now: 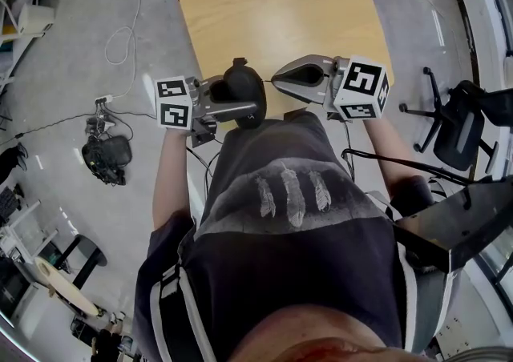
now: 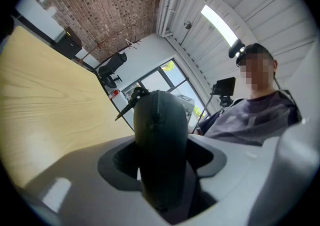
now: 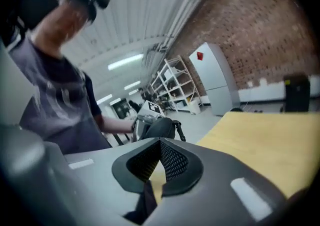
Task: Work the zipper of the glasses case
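A black zip-up glasses case (image 1: 244, 88) is held just above the near edge of the wooden table (image 1: 280, 8). My left gripper (image 1: 234, 104) is shut on it, coming in from the left. In the left gripper view the case (image 2: 159, 120) stands on end between the grey fingers (image 2: 75, 180), its zipper seam facing the camera and a thin black pull (image 2: 127, 105) sticking out at its top left. My right gripper (image 1: 276, 78) points left at the case from a short gap away; its jaws (image 3: 161, 159) are shut with nothing between them. In the right gripper view the case (image 3: 159, 129) lies ahead.
A person's torso in a dark shirt (image 1: 296, 216) fills the near part of the head view. An office chair (image 1: 457, 124) and a black stand (image 1: 449, 228) are at the right. Cables and a black bag (image 1: 107, 158) lie on the floor at the left.
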Action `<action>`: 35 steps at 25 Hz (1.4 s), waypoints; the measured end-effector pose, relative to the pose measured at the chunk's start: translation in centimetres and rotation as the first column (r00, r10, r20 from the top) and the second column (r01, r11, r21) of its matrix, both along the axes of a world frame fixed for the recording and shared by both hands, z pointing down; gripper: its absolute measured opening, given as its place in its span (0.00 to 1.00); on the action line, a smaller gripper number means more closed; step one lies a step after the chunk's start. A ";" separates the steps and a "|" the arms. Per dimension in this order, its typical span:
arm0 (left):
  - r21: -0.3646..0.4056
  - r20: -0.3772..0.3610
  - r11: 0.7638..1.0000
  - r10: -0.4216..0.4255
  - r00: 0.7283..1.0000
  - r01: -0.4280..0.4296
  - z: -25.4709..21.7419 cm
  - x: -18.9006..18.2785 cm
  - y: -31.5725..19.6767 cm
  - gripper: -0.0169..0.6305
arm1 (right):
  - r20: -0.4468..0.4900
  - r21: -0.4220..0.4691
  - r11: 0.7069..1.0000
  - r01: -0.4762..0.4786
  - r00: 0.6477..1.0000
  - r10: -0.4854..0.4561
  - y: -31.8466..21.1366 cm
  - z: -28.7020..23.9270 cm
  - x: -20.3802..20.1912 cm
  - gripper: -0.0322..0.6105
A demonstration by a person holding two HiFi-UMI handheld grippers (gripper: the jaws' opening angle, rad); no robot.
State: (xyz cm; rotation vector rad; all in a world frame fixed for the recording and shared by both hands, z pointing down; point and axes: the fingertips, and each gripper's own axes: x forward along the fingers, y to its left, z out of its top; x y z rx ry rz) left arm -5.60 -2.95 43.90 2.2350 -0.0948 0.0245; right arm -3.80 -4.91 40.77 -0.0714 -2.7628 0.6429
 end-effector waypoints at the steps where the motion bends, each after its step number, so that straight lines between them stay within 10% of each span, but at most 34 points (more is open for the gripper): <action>1: -0.014 0.001 1.000 -0.021 1.000 0.021 0.3 -0.1 -0.2 0.42 | -0.057 0.110 0.994 0.003 0.998 0.003 0.1 0.2 -0.2 0.05; 5: -0.052 -0.009 0.996 -0.078 0.997 0.077 0.8 -0.2 -1.1 0.42 | -0.226 0.414 0.904 0.102 0.974 -0.007 0.6 1.3 -0.8 0.05; 10: -0.077 -0.064 0.988 -0.142 0.988 0.137 0.1 -0.7 -1.9 0.42 | -0.346 0.481 0.851 0.210 0.938 -0.036 1.6 4.0 -0.4 0.05; 15: -0.040 -0.046 0.997 -0.075 0.996 0.073 -0.6 -0.6 -0.8 0.42 | -0.249 0.435 0.896 0.086 0.968 0.029 1.3 3.1 0.0 0.05; 18: -0.054 -0.067 0.996 -0.070 0.995 0.066 -0.8 -0.4 -0.7 0.42 | -0.227 0.482 0.875 0.051 0.972 0.068 -0.4 1.5 -0.1 0.11; 20: -0.060 -0.081 0.996 -0.066 0.995 0.061 -0.9 -0.2 -0.8 0.42 | -0.272 0.524 0.844 0.118 0.962 0.034 -0.4 1.6 -0.4 0.36; 35: -0.074 -0.125 0.997 -0.013 0.992 0.004 -1.9 0.6 -0.1 0.42 | -0.292 0.797 0.570 0.202 0.954 0.071 0.0 0.9 -1.6 0.09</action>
